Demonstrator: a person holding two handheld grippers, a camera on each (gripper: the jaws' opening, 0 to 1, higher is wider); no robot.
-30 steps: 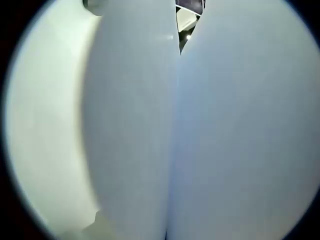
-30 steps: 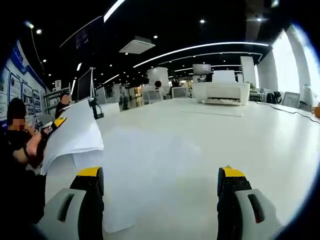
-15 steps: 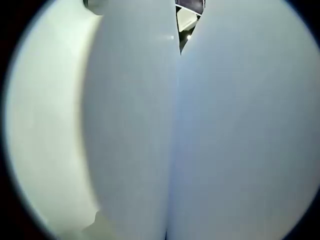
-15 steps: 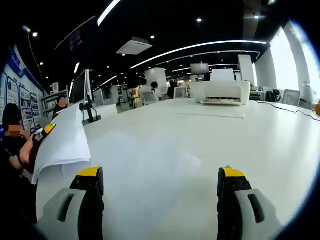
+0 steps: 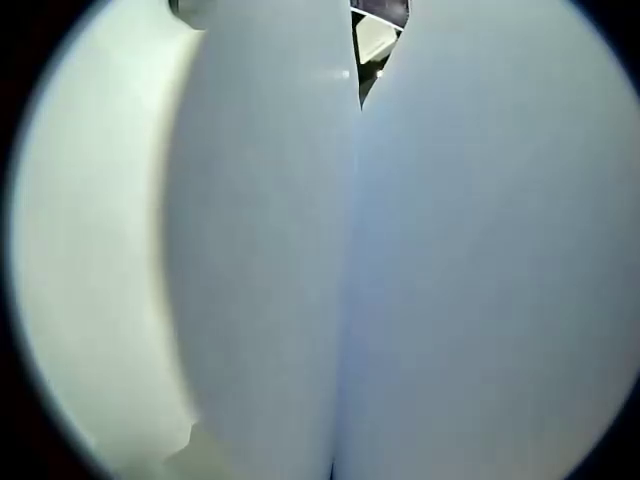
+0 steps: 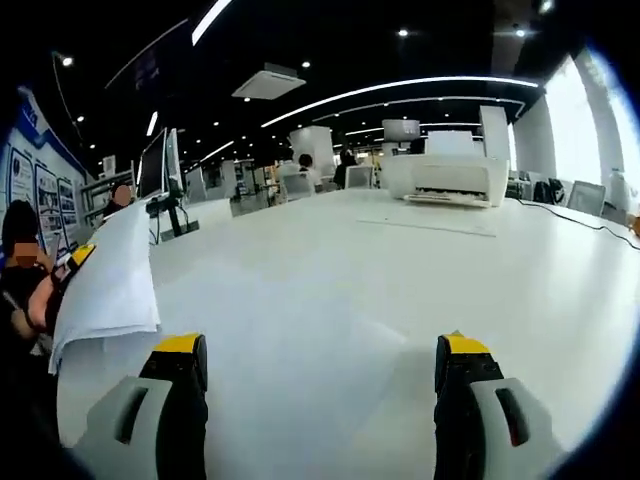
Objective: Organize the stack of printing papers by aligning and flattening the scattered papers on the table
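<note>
Shifted leftward, left gripper (image 6: 72, 262) clamps one paper stack (image 6: 108, 280); right gripper (image 6: 320, 365) gapes.

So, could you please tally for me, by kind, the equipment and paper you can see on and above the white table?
Printers: 1
Monitors: 1
Lifted paper bundles: 1
Flat sheets lying by the printer: 1
Total: 4
</note>
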